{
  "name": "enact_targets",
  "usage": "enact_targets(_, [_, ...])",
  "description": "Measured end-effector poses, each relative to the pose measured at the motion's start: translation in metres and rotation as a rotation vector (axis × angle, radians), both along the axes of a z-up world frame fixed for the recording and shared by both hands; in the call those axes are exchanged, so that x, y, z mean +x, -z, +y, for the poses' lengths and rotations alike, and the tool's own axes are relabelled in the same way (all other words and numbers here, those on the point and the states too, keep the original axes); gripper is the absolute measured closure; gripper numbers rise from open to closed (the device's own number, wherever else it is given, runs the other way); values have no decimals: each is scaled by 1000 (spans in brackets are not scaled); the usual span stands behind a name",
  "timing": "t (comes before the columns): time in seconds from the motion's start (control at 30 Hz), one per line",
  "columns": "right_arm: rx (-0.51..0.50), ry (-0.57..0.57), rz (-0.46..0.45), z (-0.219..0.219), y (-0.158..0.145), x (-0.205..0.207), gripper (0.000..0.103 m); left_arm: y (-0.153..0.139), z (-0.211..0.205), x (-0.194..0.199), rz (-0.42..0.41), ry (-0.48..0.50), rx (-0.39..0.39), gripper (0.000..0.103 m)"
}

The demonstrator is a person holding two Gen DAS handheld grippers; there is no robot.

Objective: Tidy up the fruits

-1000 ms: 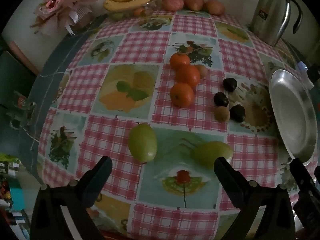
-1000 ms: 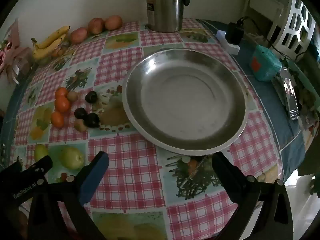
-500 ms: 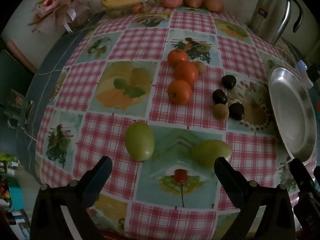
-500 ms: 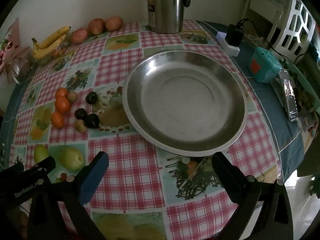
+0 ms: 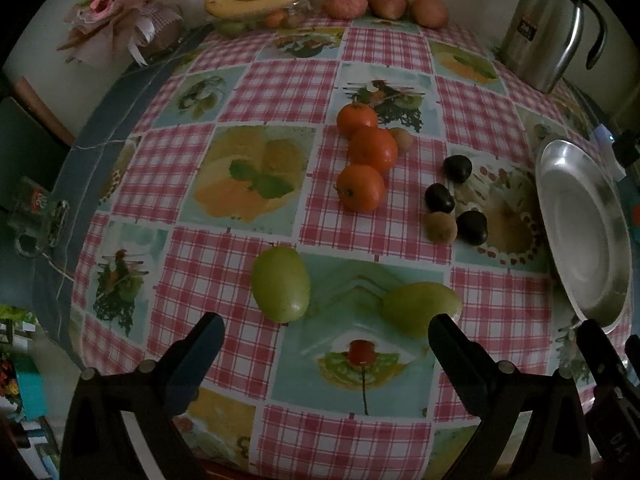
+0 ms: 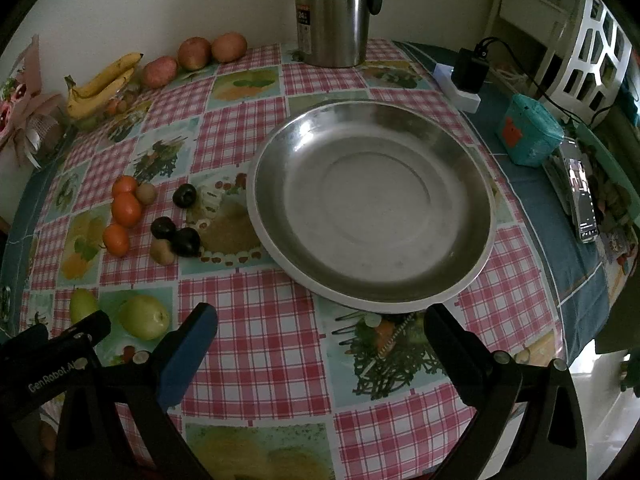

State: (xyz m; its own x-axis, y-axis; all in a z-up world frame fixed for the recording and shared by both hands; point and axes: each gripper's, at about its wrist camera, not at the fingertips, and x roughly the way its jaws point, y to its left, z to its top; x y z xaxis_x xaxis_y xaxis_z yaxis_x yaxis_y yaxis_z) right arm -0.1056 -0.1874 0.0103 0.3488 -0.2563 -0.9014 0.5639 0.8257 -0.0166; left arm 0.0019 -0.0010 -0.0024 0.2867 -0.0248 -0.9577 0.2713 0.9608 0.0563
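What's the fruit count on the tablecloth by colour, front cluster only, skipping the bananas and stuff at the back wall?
Orange fruits: 3
Green fruits: 2
Dark fruits: 3
Brown fruits: 2
Total: 10, all on the tablecloth; none in the metal plate.

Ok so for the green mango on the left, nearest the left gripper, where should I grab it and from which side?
Grip the left green mango across its narrower middle, coming from above and in front with the left gripper. It lies on its side, long axis pointing roughly away from the camera, so the open jaws would likely straddle its short width. It sits apart from the other green mango, leaving room for both sides.
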Motion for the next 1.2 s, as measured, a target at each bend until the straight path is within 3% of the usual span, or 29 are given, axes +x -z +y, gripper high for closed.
enact_targets(1.2, [6,0,-5,0,-1,0,0,-11,-1,-3,-30,-7,-42,0])
